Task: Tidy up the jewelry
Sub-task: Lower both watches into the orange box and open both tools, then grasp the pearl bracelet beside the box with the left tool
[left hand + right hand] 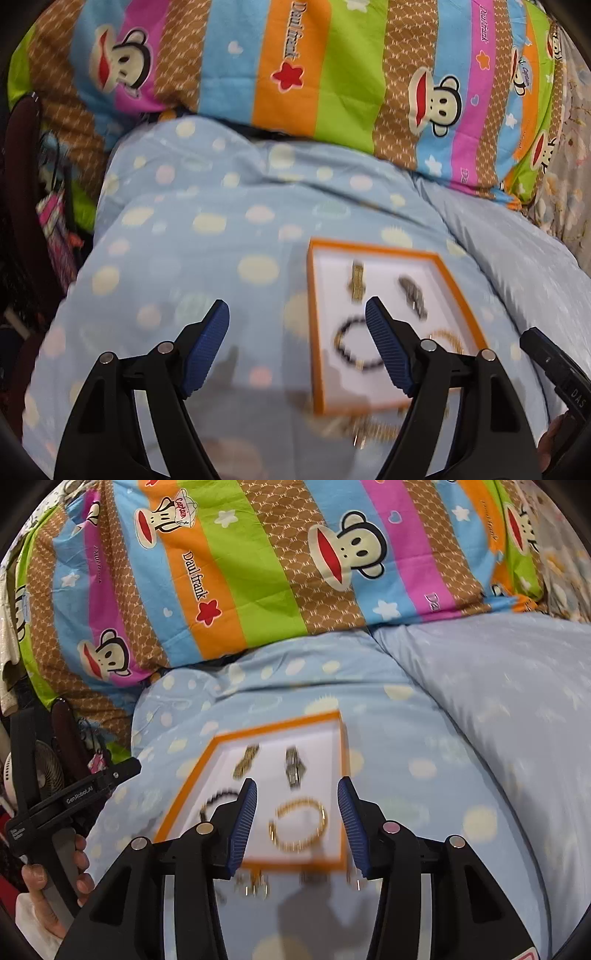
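While both grippers' jaws stood released, orange tray [192, 773] held gold bracelet [299, 825], dark beaded bracelet [351, 345], two clasp pieces [245, 762].

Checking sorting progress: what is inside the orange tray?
The orange tray holds a gold bracelet, a dark beaded bracelet, a gold piece and a grey metal piece. The right gripper hides part of the beads.

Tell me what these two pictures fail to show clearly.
- Loose pieces below the orange tray: blurred in both views, type unclear.
- Beaded bracelet: partly behind the left claw finger in the left view.
- Two small pieces at the tray's far end: motion blur, type unclear.
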Motion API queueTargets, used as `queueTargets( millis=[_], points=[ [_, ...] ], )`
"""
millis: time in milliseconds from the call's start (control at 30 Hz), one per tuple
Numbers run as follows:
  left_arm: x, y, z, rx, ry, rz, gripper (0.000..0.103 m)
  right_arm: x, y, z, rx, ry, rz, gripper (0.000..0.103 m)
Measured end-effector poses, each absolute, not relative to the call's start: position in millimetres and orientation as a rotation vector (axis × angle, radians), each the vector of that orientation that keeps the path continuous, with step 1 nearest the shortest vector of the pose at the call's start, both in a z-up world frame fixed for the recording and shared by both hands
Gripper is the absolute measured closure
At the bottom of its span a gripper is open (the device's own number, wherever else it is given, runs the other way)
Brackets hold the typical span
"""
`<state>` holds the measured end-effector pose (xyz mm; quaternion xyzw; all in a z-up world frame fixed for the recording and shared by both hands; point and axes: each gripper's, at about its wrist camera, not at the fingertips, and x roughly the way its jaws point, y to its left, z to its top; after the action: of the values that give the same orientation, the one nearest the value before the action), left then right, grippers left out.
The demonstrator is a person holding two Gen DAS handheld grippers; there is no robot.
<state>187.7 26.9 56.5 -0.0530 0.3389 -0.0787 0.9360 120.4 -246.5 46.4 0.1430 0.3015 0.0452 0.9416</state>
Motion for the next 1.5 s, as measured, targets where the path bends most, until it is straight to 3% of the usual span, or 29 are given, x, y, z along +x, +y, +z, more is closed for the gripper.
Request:
queueTargets(
  millis=[200,533,800,933,1067,1267,1433,1500],
  points=[
    [140,30,18,-0.101,0.780,-0.153,0.029,81,-229,19,0.250,0.698,0.106,0.057],
    [110,8,4,-0.090,0.828,-0.181,0.029,72,-209,8,0.173,0.728,0.086,0.057],
    [126,-23,6,-0.148,0.898,-0.226,0.029,72,-244,7,0.267,0.731,-0.013,0.057],
    [134,-51,4,-0.096,0.916,-0.194,0.020,72,-251,6,0.282,0.733,-0.020,0.057],
    [142,-62,-6,-0.053,0.949,-0.130,0.021,73,-255,6,0.287,0.734,-0.020,0.057],
    [141,-42,-14,-0.063,0.968,-0.098,0.037,78,-257,6,0.280,0.743,-0.023,0.057],
    [136,-20,-13,-0.088,0.960,-0.095,0.068,89,-246,8,0.252,0.754,0.016,0.057],
    [135,-14,-13,-0.089,0.954,-0.090,0.076,93,-238,8,0.233,0.759,0.034,0.059]
  ],
)
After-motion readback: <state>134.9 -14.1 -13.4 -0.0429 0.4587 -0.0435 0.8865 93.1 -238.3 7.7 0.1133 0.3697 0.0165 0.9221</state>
